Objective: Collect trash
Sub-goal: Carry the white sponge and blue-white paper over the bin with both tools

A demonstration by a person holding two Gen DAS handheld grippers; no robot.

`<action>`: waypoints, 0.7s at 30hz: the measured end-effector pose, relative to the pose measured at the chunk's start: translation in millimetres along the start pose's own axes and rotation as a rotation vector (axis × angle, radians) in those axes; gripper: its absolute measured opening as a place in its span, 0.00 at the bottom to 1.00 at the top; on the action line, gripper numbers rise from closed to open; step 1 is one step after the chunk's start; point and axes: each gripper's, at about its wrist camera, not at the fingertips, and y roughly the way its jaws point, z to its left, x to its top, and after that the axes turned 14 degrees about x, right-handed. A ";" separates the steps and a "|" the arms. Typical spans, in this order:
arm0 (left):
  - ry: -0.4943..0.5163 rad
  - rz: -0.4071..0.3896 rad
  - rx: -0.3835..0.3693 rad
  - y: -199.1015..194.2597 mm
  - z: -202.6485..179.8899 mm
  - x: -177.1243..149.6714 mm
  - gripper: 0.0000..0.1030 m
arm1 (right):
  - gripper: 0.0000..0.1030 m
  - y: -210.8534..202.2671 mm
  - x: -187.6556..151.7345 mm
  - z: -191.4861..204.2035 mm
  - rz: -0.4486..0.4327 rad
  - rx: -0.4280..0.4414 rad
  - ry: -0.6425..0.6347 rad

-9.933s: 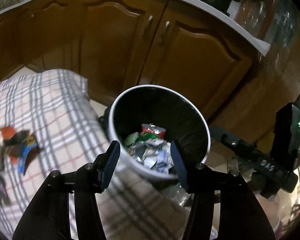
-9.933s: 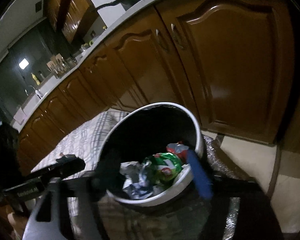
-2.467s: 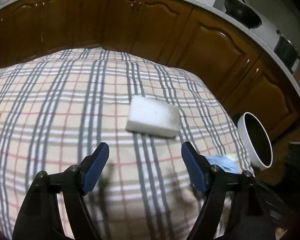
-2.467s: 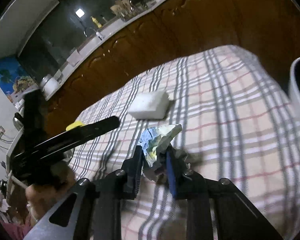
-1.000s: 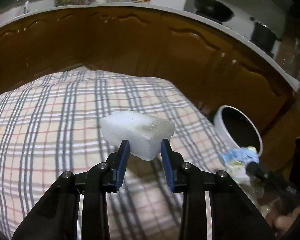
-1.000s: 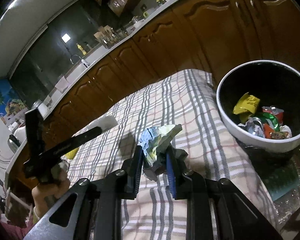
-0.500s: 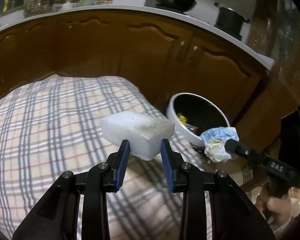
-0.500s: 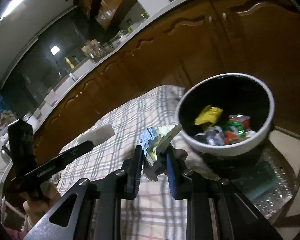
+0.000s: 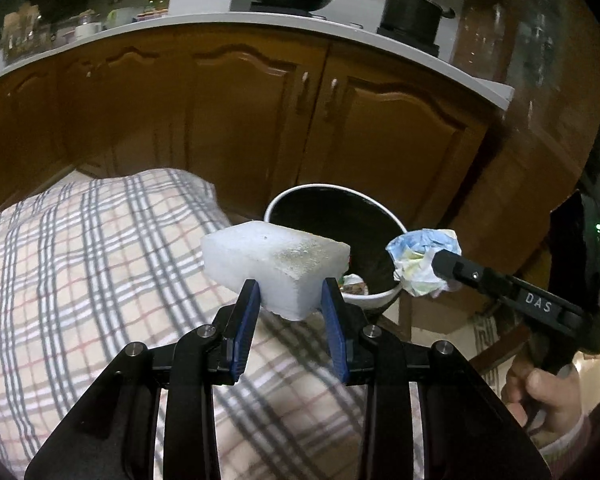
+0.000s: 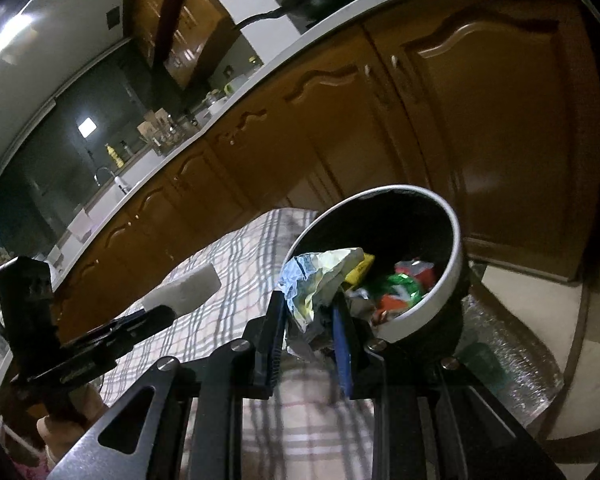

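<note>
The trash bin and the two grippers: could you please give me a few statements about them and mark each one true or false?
1. The left gripper is shut on a white foam block. True.
2. The right gripper is empty. False: its jaws clamp a crumpled paper wad.
3. The trash bin is empty. False: wrappers in yellow, green and red lie inside it.
4. The bin stands beside the plaid-covered table, in front of brown cabinet doors. True.
5. The foam block has already been dropped into the bin. False: it is clamped between the left jaws, outside the bin.
</note>
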 end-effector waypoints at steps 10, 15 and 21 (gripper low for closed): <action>0.069 0.000 -0.021 19.0 -33.7 17.7 0.30 | 0.22 0.0 13.6 -18.0 -0.013 -0.038 -0.001; 0.097 0.030 -0.018 36.5 -46.7 25.0 0.30 | 0.22 4.0 20.2 -22.1 -0.002 -0.046 -0.009; 0.117 0.043 -0.020 53.0 -59.2 30.6 0.30 | 0.22 11.7 27.4 -27.3 0.014 -0.059 -0.016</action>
